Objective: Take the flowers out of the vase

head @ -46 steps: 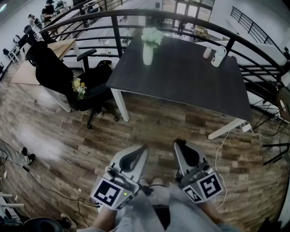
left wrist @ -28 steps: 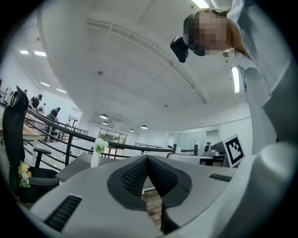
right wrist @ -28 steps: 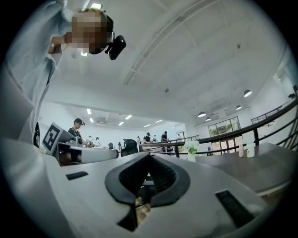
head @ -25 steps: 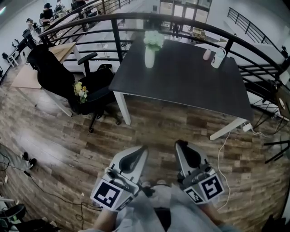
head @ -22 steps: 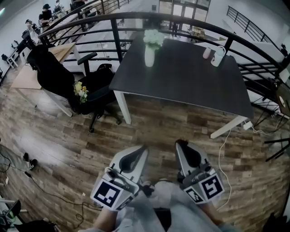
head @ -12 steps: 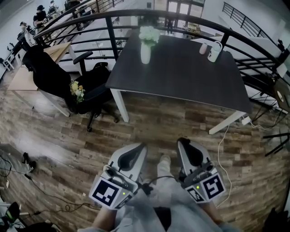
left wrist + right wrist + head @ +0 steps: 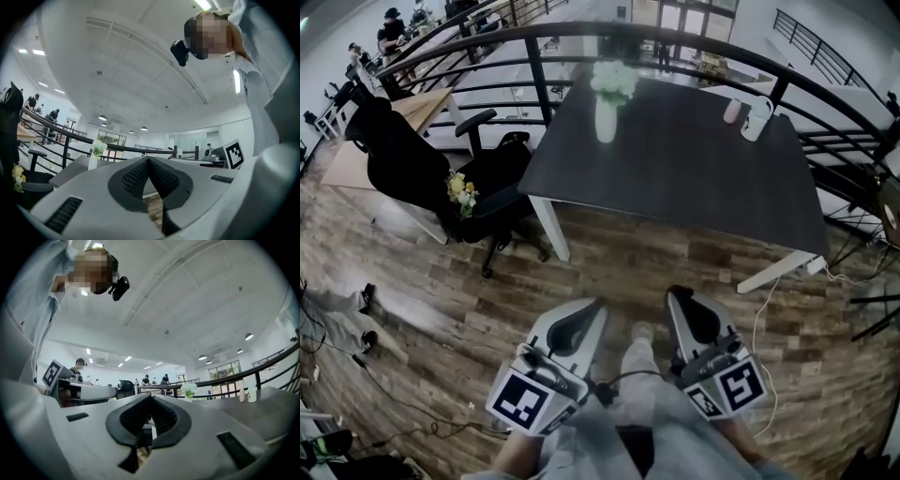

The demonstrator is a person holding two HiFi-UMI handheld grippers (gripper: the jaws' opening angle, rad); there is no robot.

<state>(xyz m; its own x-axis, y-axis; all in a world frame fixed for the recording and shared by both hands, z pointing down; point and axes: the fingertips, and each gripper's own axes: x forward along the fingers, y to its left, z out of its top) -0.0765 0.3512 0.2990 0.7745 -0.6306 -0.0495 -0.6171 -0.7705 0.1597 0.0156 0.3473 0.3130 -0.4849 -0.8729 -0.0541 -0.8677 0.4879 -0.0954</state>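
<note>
Above floor (image 7: 431, 281): left tool (image 7: 596, 305), right tool (image 7: 673, 293) level, parallel, both pressed together, empty.

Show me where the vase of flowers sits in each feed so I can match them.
Head view: vase of flowers upper centre, on the dark table's far left corner.
Left gripper view: small, left of centre, against the black railing.
Right gripper view: small, right of centre, against that railing.
Shared landmark: the black railing behind it.

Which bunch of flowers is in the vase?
The white bunch, standing in the white vase near the dark table's far left corner; the yellow bunch lies on the black office chair beside it.
</note>
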